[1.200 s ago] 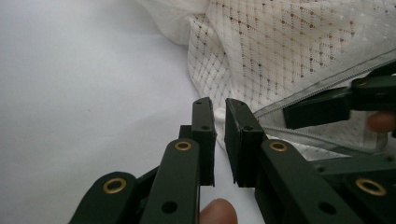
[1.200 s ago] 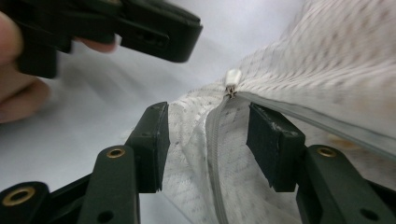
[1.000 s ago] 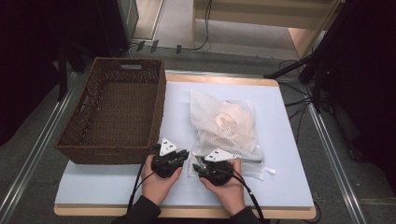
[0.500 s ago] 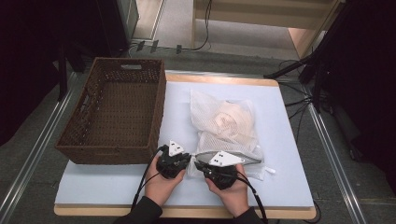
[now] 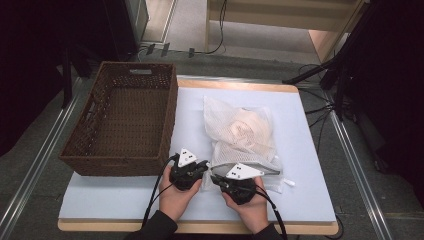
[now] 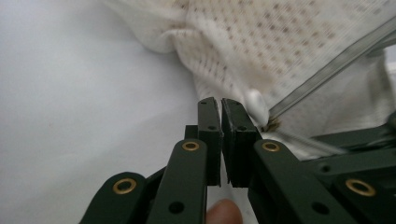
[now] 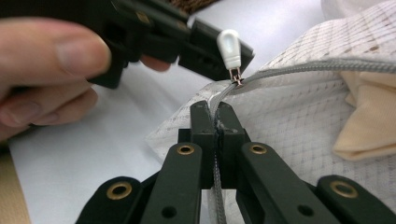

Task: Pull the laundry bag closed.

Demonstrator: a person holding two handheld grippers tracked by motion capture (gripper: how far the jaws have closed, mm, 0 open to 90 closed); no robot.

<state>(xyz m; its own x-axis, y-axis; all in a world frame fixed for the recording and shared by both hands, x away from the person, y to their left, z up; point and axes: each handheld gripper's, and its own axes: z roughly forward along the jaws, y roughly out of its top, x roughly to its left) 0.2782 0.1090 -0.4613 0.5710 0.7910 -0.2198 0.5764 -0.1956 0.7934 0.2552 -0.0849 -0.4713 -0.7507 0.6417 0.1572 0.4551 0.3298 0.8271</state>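
Grip comes first: your right gripper [image 7: 216, 117] has its jaws closed on the grey zipper [image 7: 299, 69] of the mesh bag [image 5: 243, 135], pinching the tape just behind the slider. They have just been closing, and the zipper tape runs down between the pads. That hold looks meant to anchor the bag so the zipper stays taut while the other hand works the pull.

Your left gripper [image 6: 219, 103] is closed as well. In its own view the two pads stand almost together with nothing clearly between them. In the right gripper view its tip sits right against the white zipper pull [image 7: 229, 46], but I cannot tell whether the pull is pinched or only touched. I judge it is there to draw the slider along the zipper.

Taking the mesh bag as the landmark: both grippers sit at its near edge, the left one [image 5: 189, 171] at the near left corner, the right one [image 5: 235, 182] just beside it. The bag lies flat on the white table [image 5: 310, 200], with cream cloth [image 7: 369, 116] folded inside. The brown basket [image 5: 125, 120] stands just left of the bag, apart from it and with nothing in it that I can see, likely the bag's next stop.
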